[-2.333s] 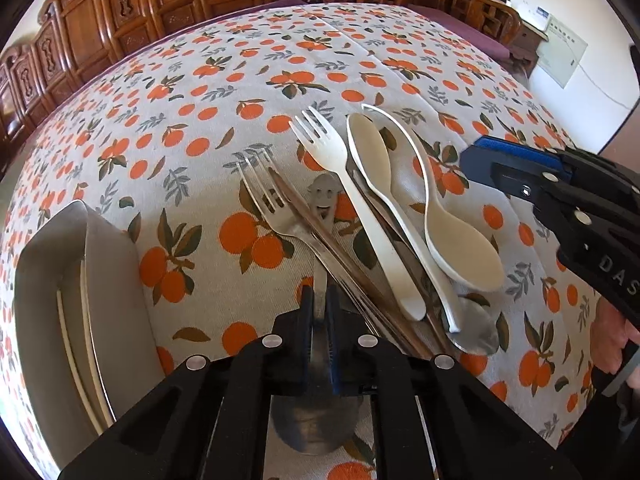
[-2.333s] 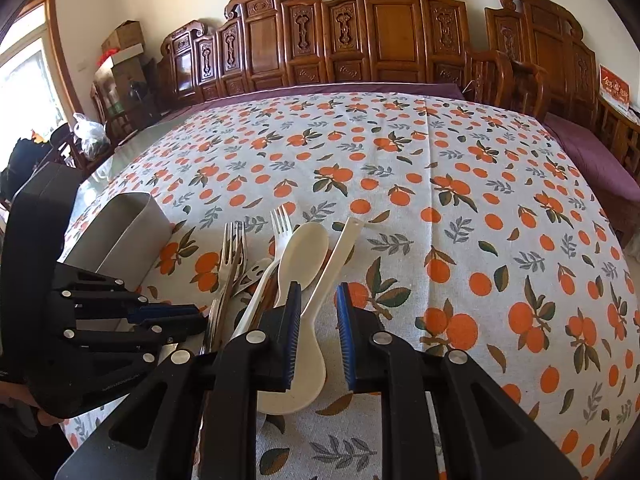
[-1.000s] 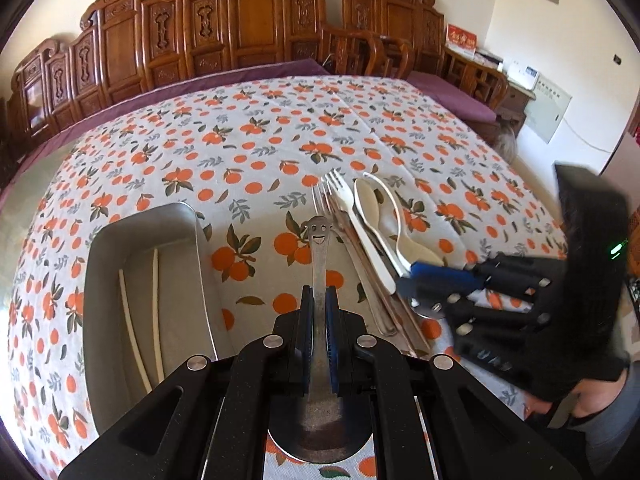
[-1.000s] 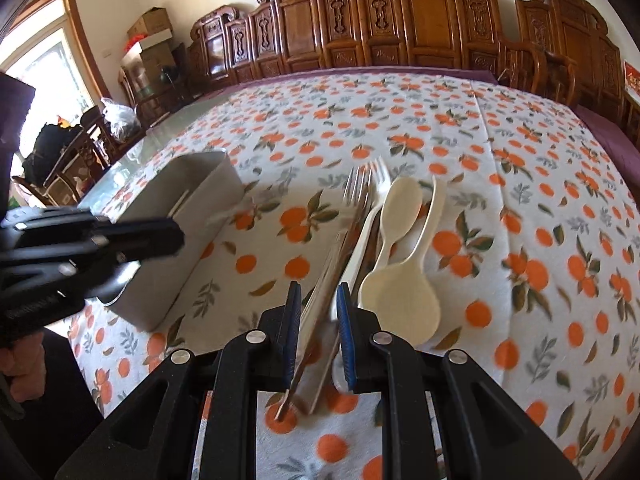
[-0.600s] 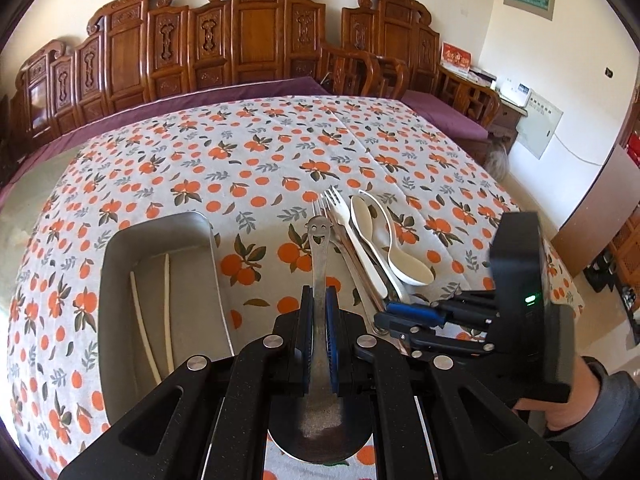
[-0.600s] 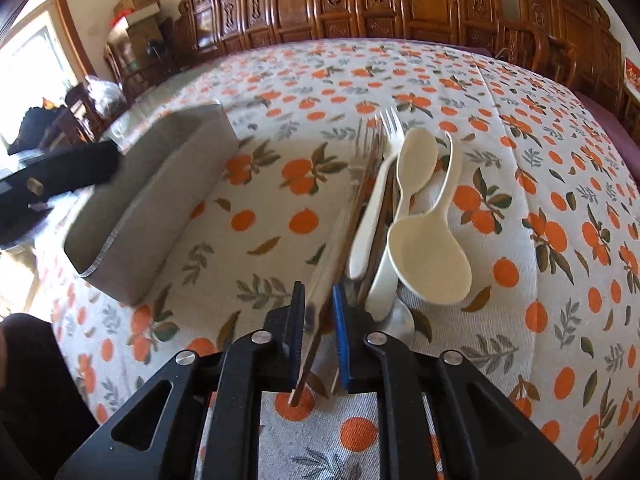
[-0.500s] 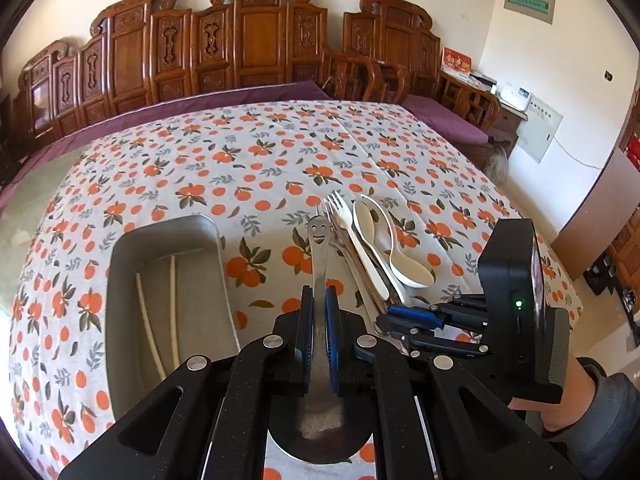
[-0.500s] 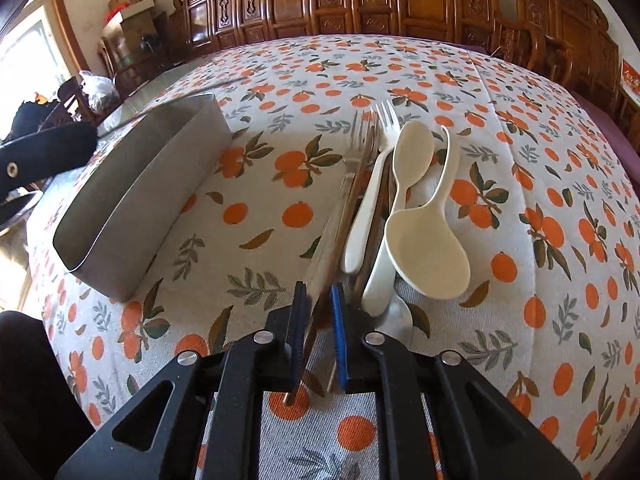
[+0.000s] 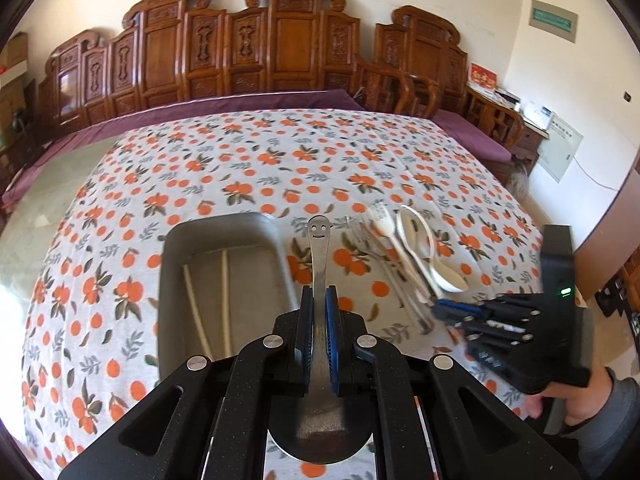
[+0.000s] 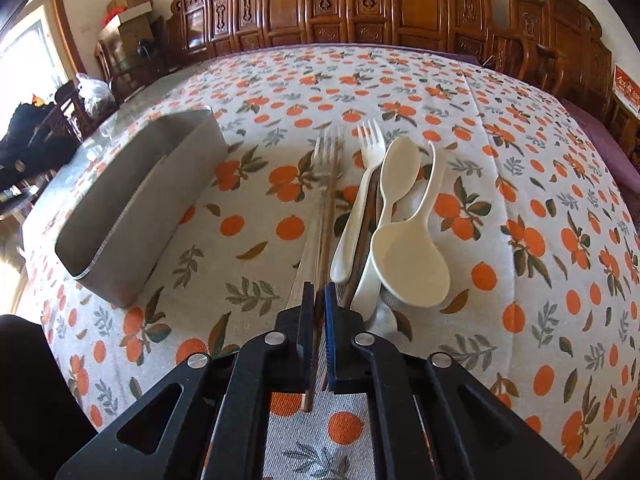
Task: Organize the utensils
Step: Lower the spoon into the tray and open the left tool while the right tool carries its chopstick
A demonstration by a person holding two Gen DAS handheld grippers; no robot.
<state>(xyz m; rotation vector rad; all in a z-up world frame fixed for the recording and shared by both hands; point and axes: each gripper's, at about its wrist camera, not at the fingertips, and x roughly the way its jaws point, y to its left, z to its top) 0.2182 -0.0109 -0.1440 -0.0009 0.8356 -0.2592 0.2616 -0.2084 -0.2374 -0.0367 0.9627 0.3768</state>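
My left gripper (image 9: 319,300) is shut on a steel spoon (image 9: 320,256) with a smiley face on its handle end, held above the table just right of the grey metal tray (image 9: 218,224). Two pale chopsticks (image 9: 224,296) lie in the tray. My right gripper (image 10: 319,294) is shut on a brown wooden chopstick (image 10: 326,220) at the near end of the utensil pile. The pile holds a steel fork (image 10: 329,144), a cream fork (image 10: 362,200), a cream spoon (image 10: 398,172) and a cream rice paddle (image 10: 412,256). The right gripper shows in the left wrist view (image 9: 444,307).
The table carries an orange-print cloth (image 10: 520,184). The tray (image 10: 136,200) stands left of the pile. Carved wooden chairs (image 9: 280,48) line the far side. A hand (image 9: 580,404) holds the right gripper at the table's right edge.
My left gripper has lifted the smiley spoon off the pile and carried it left, beside the tray. My right gripper has closed on a brown chopstick at the pile's near end.
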